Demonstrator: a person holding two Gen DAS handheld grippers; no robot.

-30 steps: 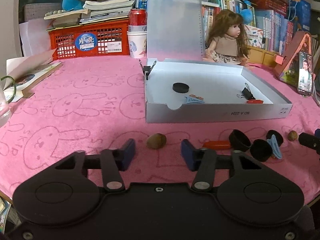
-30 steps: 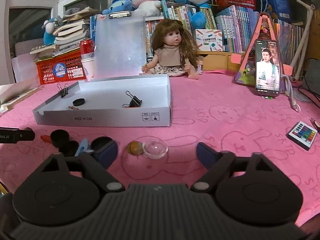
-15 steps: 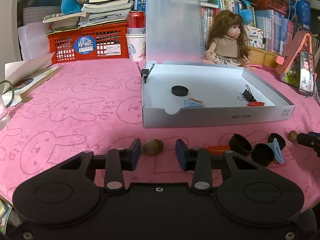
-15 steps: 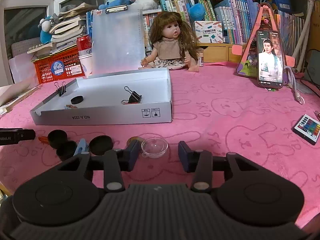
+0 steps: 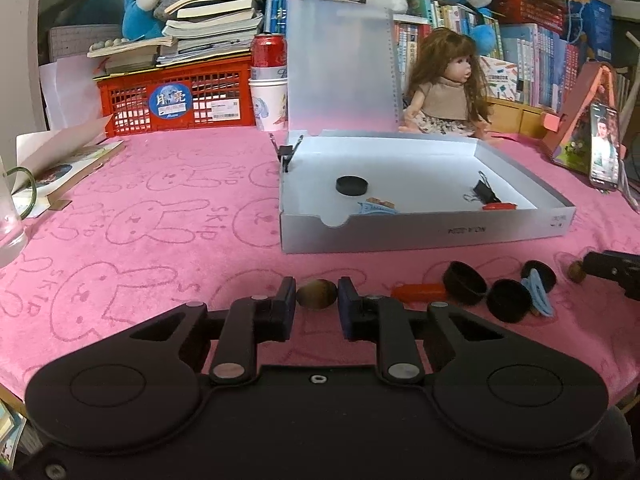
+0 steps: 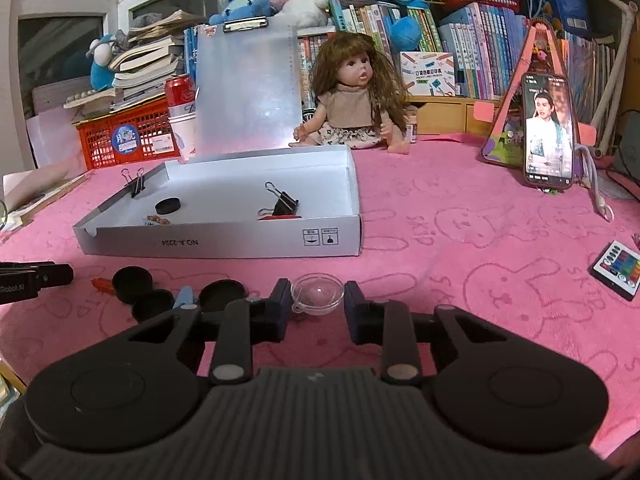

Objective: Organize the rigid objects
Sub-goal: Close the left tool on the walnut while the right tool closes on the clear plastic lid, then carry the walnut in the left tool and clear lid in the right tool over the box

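left gripper (image 5: 317, 305): jaws pinching the brown nut (image 5: 316, 295) (sitting on the worktop)
right gripper (image 6: 315, 307): jaws closing in around the clear dome (image 6: 317, 293), barely touching

Crowded bookshelves (image 6: 460, 60) line the back wall; a pink bunny-print cloth (image 5: 140, 220) covers the table.

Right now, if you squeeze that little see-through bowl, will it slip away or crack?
It might slip. The clear dome looks smooth and rounded, so the right gripper has only curved sides to pinch. It seems thin and light, probably plastic, so cracking looks unlikely with a gentle squeeze. Sitting on the soft pink cloth, it should not slide far.
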